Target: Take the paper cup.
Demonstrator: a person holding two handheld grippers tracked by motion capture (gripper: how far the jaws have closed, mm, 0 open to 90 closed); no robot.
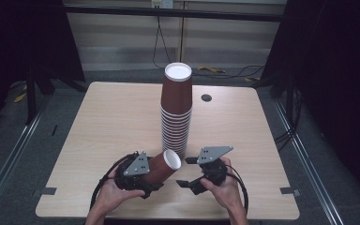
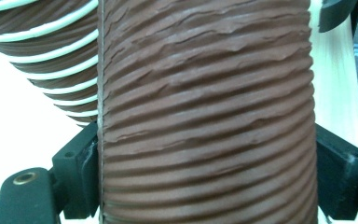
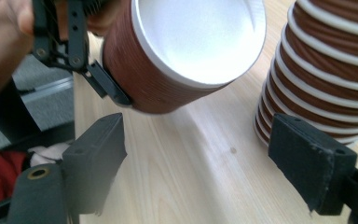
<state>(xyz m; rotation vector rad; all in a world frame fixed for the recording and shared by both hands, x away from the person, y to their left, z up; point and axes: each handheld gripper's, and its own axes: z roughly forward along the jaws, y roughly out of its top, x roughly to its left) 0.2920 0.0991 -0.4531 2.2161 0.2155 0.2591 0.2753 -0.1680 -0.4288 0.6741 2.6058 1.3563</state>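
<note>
Light wood-grain rectangular tabletop (image 1: 112,122), rounded corners, pale laminate. Round dark cable-hole cap (image 1: 206,98) set into it near the far edge, right of centre. One tall stack of brown ribbed paper cups with white rims (image 1: 176,117) stands directly on the tabletop, about centre, mouths down, white base of the top cup facing up. In the right gripper view the stack's lowest rim (image 3: 279,133) sits flat on the wood. Small grey brackets (image 1: 44,191) at the tabletop's near left and near right edges. Grey carpet floor (image 1: 23,140) around it.
</note>
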